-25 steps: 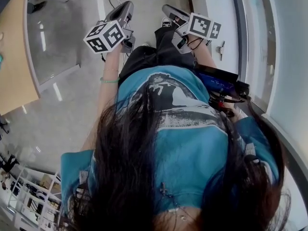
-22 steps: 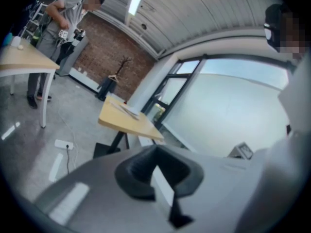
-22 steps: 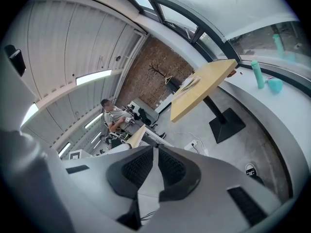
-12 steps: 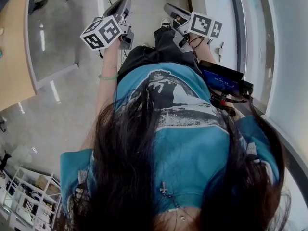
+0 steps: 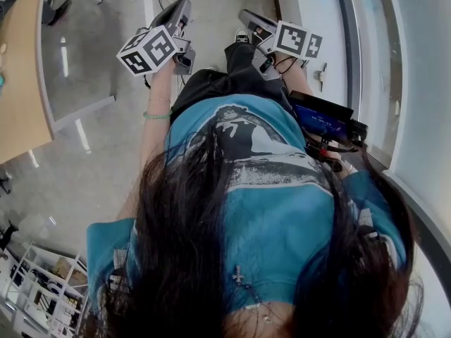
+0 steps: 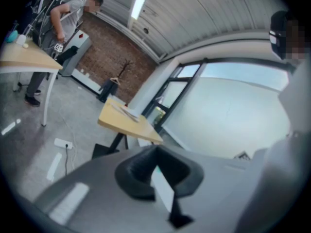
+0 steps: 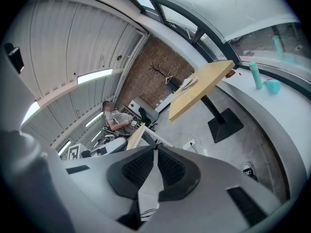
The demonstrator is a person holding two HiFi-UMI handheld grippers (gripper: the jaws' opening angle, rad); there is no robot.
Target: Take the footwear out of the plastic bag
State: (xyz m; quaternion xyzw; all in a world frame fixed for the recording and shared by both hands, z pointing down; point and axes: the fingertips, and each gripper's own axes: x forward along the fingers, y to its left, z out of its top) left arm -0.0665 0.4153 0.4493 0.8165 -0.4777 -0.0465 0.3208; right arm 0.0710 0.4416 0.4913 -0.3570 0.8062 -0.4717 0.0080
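Seen from above, a person (image 5: 268, 189) held both grippers out over the floor (image 5: 106, 160). The left gripper (image 5: 177, 11) was closed tight and empty. The right gripper (image 5: 252, 18) was closed too, holding nothing. Neither the plastic bag nor the footwear showed in any view.

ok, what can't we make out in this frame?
- Plastic bag and its footwear: in no view; hair and shirt fill the head view.
- Things on the far table, left gripper view: too small.
- Left gripper and right gripper jaw tips, head view: too small; own views show them shut, empty.
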